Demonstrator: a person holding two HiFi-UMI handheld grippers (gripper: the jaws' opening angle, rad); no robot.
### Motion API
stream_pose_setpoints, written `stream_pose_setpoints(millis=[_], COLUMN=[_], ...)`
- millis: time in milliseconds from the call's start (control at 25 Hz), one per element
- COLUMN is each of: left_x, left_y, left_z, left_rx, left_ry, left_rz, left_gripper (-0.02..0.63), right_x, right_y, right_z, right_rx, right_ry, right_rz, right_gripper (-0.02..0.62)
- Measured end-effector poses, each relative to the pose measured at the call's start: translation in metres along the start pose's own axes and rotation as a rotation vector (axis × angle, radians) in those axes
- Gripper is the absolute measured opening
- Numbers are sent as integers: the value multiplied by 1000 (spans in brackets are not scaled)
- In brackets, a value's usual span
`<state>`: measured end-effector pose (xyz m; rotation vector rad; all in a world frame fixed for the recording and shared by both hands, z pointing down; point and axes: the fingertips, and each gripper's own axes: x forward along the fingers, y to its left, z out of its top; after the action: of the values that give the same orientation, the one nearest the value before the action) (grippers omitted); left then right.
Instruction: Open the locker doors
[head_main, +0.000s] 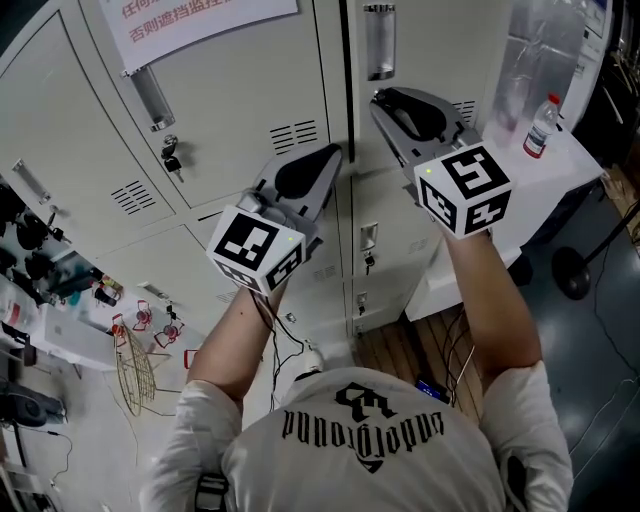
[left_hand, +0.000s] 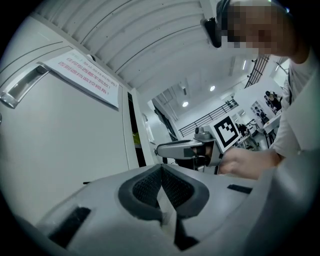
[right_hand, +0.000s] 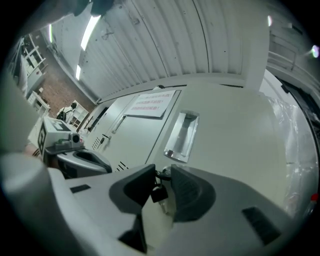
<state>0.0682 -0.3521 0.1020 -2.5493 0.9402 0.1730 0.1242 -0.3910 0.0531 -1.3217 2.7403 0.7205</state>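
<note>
Grey locker doors fill the head view. My right gripper (head_main: 380, 98) (right_hand: 161, 173) is at the right door (head_main: 430, 50), just below its recessed handle (head_main: 380, 40) (right_hand: 181, 136). Its pads are shut on the small key with a dark tag (right_hand: 158, 192) in that door's lock; the head view hides the key behind the gripper. My left gripper (head_main: 333, 152) (left_hand: 161, 169) is shut with nothing in it, its tip at the dark slit between the right door and the left door (head_main: 230, 100) (left_hand: 65, 145), which bears a notice (head_main: 200, 20) (left_hand: 87, 77).
The left door has its own handle (head_main: 152, 97) and key (head_main: 170, 156). Lower lockers (head_main: 368, 240) sit beneath. A water bottle (head_main: 541, 127) stands on a white cabinet (head_main: 570, 175) at the right. A cluttered bench (head_main: 60, 300) is at the left, and a stand's base (head_main: 575, 272) is on the floor.
</note>
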Motion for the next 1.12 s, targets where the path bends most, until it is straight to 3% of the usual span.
stream_pose_setpoints(millis=[360,560,1120], left_x=[22,48,119], left_y=[-24,-42,-121], left_z=[-1,0,6], left_rx=[-31,-61,-137], left_ry=[-26,-56,-138], left_rz=[-64,-123,-331], left_gripper=[8,8,8], right_x=[-62,-99,-215], right_y=[-1,-10,-80], right_z=[16,18,10], right_rx=[41,33,60], right_ry=[-23,-4,77], right_rz=[28,-1,-258], right_gripper=[101,104,121])
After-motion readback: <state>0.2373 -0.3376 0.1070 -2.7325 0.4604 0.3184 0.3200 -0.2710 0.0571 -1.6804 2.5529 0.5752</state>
